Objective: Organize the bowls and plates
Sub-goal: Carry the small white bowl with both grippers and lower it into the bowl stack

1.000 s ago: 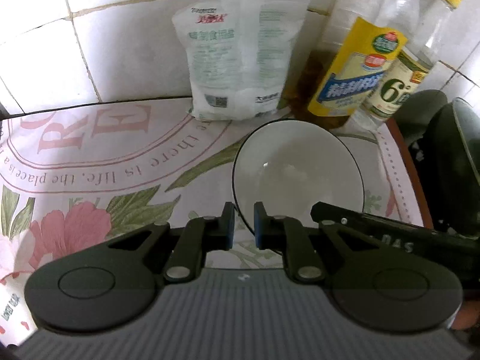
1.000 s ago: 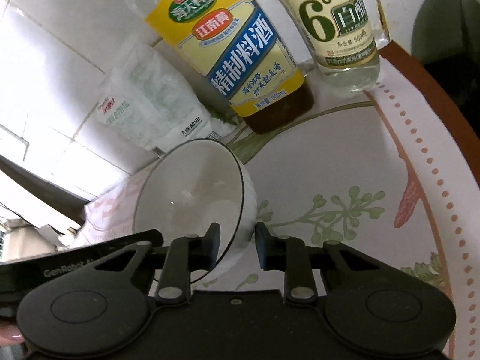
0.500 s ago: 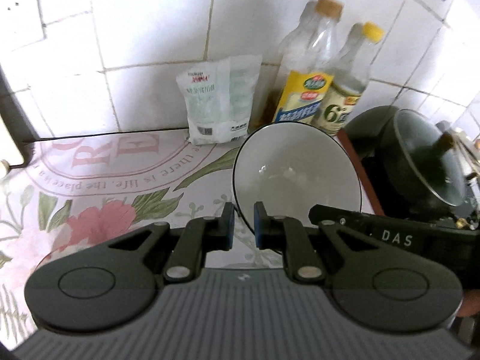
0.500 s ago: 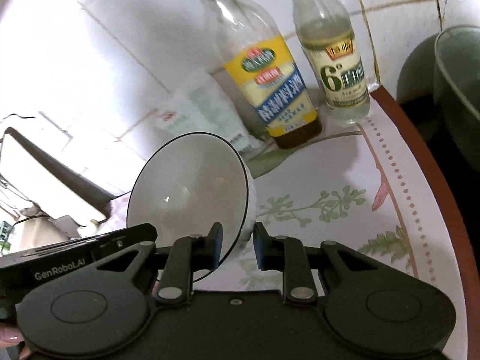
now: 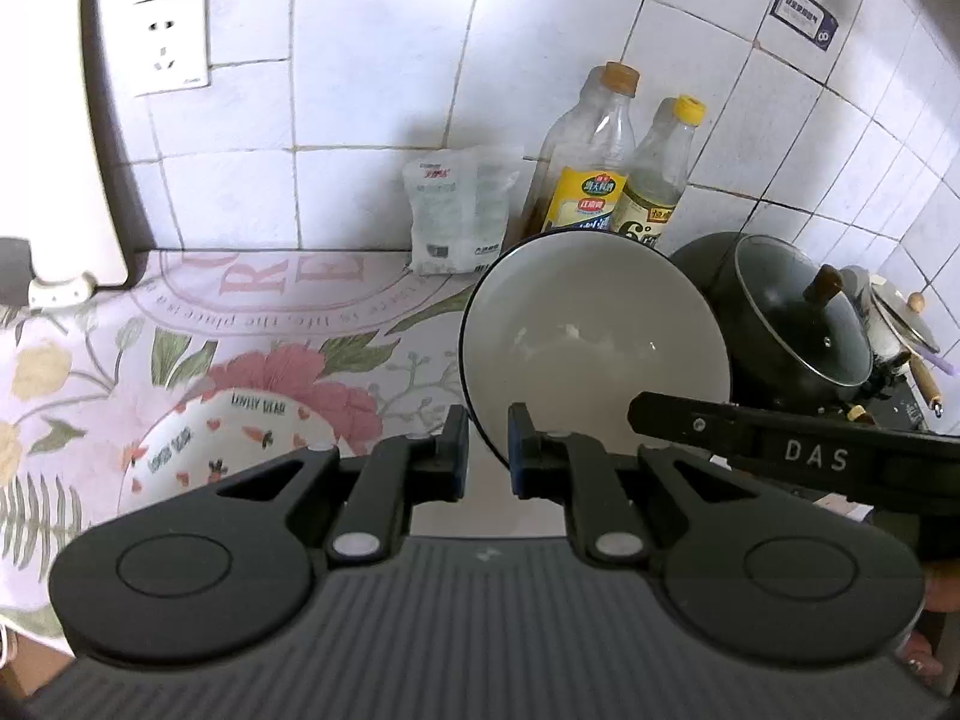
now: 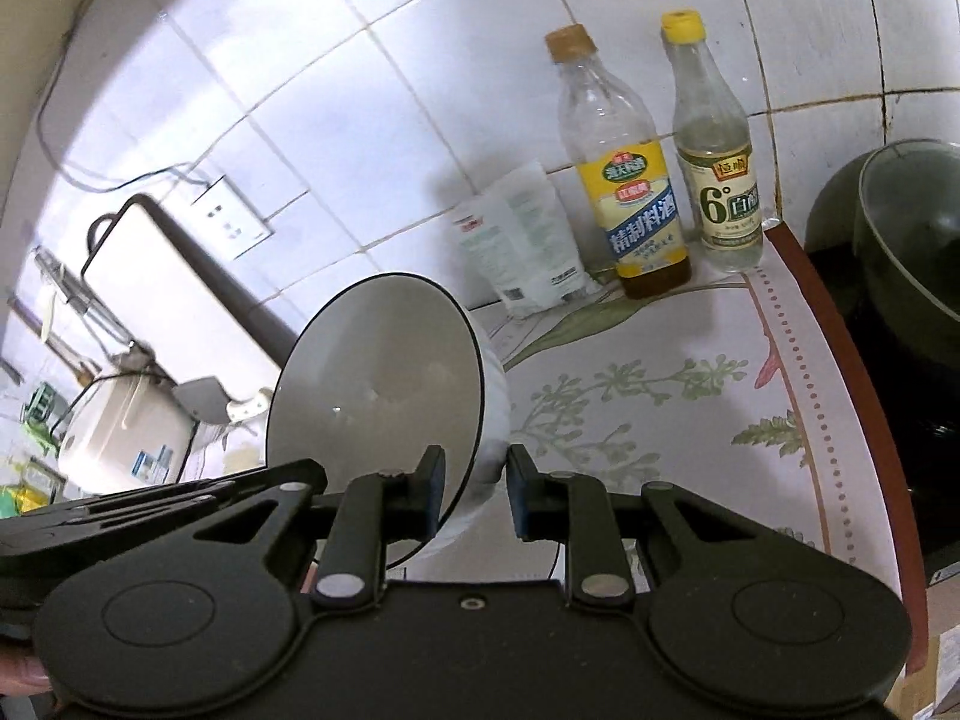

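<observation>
A white bowl (image 5: 594,336) with a thin black rim hangs tilted in the air above the flowered tablecloth (image 5: 270,324). My left gripper (image 5: 485,450) is shut on its near rim. My right gripper (image 6: 476,495) is shut on the same white bowl (image 6: 378,384), one pad inside and one on its outer wall. The right gripper's black body (image 5: 780,450) crosses the left wrist view at the right. A second bowl (image 5: 228,444) with small carrot prints and lettering sits on the cloth at the lower left, partly hidden by my left gripper.
Against the tiled wall stand a salt bag (image 5: 459,216), a yellow-labelled cooking wine bottle (image 6: 624,180) and a vinegar bottle (image 6: 717,156). A dark pot with a glass lid (image 5: 792,324) sits at the right. A white cutting board (image 5: 60,132) leans at the left, below a wall socket (image 5: 171,42).
Both grippers have risen and pulled back from the wall with the white bowl held between them. The bottles and salt bag look smaller, and the printed bowl has come into view.
</observation>
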`<state>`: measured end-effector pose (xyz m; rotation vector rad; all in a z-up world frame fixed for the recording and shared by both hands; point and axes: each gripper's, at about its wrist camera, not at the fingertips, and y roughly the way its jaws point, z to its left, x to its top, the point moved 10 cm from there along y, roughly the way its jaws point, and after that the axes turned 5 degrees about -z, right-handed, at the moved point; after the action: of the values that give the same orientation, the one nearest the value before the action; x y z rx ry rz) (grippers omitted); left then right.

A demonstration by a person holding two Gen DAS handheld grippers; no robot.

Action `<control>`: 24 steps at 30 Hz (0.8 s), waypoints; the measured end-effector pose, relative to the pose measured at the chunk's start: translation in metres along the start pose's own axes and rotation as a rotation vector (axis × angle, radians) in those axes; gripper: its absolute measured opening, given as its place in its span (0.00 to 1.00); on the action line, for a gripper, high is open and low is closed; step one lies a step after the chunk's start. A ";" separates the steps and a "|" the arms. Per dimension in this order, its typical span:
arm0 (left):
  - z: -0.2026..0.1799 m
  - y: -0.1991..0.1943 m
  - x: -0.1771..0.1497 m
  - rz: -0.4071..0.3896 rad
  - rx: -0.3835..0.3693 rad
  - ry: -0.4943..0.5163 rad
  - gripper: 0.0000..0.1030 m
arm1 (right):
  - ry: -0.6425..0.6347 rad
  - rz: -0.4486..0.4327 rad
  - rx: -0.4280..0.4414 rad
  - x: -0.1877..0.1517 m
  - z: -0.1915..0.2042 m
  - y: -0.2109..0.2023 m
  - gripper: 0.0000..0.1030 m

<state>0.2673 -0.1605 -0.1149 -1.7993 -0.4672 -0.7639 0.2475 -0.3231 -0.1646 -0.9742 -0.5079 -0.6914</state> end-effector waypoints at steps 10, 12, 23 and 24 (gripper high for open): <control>0.023 0.007 -0.045 0.034 -0.005 -0.123 0.11 | -0.094 0.027 -0.026 -0.028 0.010 0.007 0.26; 0.028 0.013 -0.054 0.046 -0.008 -0.147 0.11 | -0.105 0.035 -0.034 -0.035 0.009 0.012 0.26; 0.041 0.052 -0.093 0.114 -0.040 -0.261 0.12 | -0.228 0.028 -0.110 -0.055 0.002 0.040 0.26; 0.041 0.055 -0.095 0.119 -0.047 -0.267 0.12 | -0.265 0.022 -0.138 -0.057 0.002 0.044 0.25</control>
<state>0.2457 -0.1372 -0.2281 -1.9651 -0.5143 -0.4574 0.2403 -0.2876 -0.2273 -1.2082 -0.6870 -0.5862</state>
